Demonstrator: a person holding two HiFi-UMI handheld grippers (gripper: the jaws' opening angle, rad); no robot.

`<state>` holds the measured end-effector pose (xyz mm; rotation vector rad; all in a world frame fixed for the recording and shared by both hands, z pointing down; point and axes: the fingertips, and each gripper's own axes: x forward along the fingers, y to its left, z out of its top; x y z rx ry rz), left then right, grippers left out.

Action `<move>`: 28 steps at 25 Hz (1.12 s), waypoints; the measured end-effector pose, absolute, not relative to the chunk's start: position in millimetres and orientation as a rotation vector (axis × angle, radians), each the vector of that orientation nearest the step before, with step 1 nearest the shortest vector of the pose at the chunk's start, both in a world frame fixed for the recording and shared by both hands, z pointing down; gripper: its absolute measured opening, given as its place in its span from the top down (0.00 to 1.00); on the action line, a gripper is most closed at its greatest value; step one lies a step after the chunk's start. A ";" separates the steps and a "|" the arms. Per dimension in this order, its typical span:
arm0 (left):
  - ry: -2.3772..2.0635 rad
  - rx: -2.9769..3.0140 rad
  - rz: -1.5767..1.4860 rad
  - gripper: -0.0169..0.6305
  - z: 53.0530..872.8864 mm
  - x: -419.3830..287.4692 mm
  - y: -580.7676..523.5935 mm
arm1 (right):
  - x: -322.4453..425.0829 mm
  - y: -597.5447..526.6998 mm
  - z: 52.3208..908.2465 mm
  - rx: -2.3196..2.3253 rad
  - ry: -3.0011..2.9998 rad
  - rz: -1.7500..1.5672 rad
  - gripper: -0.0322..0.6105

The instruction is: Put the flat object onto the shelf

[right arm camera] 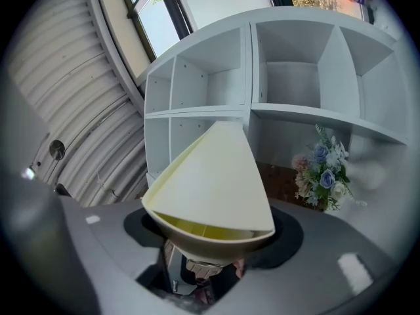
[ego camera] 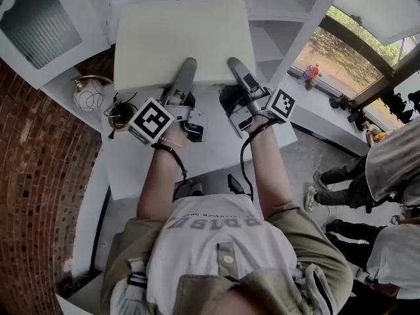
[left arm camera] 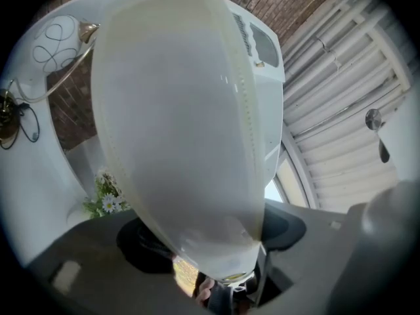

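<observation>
The flat object (ego camera: 184, 41) is a cream rectangular board with a shallow rim, held roughly level above the white table (ego camera: 164, 166). My left gripper (ego camera: 186, 69) is shut on its near edge at the left, one finger lying on top. My right gripper (ego camera: 236, 69) is shut on the same edge at the right. In the left gripper view the board (left arm camera: 177, 123) fills most of the picture, clamped in my left gripper (left arm camera: 216, 264). The right gripper view shows the board (right arm camera: 213, 182) from its hollow edge in my right gripper (right arm camera: 210, 245), with the white cubby shelf (right arm camera: 249, 107) behind it.
The shelf (ego camera: 266, 21) stands just beyond the board. A white patterned vase (ego camera: 86, 96) and a small brown pot (ego camera: 121, 113) sit at the table's left. Artificial flowers (right arm camera: 325, 169) stand near the shelf. A brick wall (ego camera: 33, 176) is at left; people (ego camera: 387, 176) stand at right.
</observation>
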<state>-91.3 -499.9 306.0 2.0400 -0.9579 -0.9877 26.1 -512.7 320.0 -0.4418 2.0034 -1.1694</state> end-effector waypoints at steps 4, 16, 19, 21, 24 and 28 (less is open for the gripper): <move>-0.956 2.073 -0.954 0.40 295.6 -93.4 -516.9 | 22.5 -532.2 310.1 -0.459 1.965 -1.208 0.46; -0.890 2.176 -0.919 0.36 280.7 -95.6 -536.8 | 20.6 -567.0 294.8 -0.598 1.828 -1.286 0.47; -0.915 2.215 -0.897 0.35 284.1 -96.7 -530.3 | 22.6 -571.6 290.7 -0.631 1.794 -1.280 0.47; -0.930 2.217 -0.892 0.35 289.2 -98.4 -522.7 | 24.3 -574.1 290.4 -0.641 1.783 -1.275 0.47; -0.951 2.211 -0.879 0.38 296.6 -100.4 -523.6 | 28.3 -578.9 289.6 -0.636 1.786 -1.265 0.46; -0.983 2.228 -0.877 0.41 294.1 -101.6 -528.7 | 27.9 -584.3 287.2 -0.609 1.813 -1.257 0.43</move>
